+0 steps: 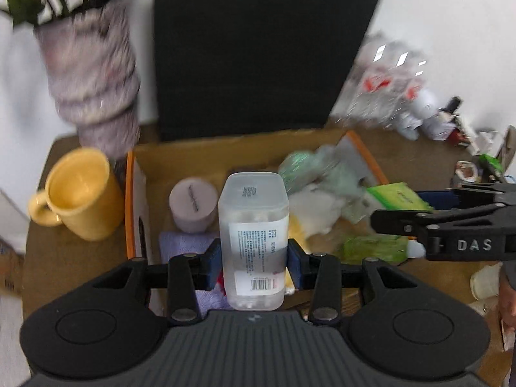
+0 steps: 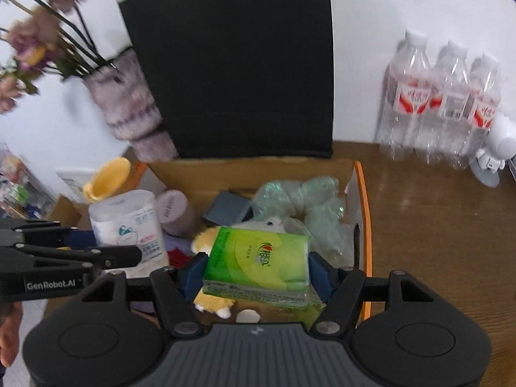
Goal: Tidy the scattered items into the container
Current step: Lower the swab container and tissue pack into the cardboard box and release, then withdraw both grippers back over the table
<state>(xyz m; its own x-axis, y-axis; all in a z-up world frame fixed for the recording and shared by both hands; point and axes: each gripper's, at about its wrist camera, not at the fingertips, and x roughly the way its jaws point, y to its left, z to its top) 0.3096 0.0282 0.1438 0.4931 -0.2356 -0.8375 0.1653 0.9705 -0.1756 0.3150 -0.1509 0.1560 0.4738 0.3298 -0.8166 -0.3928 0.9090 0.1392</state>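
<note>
My left gripper (image 1: 254,266) is shut on a clear cotton-swab box (image 1: 253,242), held upright over the left part of the cardboard box (image 1: 206,151). The swab box also shows in the right wrist view (image 2: 129,225). My right gripper (image 2: 256,272) is shut on a green tissue pack (image 2: 258,264), held over the box's middle; it also shows in the left wrist view (image 1: 398,196). Inside the box lie a pink jar (image 1: 193,203), a purple cloth (image 1: 183,245), a grey case (image 2: 227,211), a plush toy (image 2: 209,242), green bubble wrap (image 2: 306,203) and a green tube (image 1: 374,250).
A yellow mug (image 1: 79,193) and a vase of flowers (image 1: 93,80) stand left of the box. A black board (image 2: 232,64) leans behind it. Water bottles (image 2: 441,96) and a white figurine (image 2: 496,148) stand at the right on the wooden table (image 2: 435,209).
</note>
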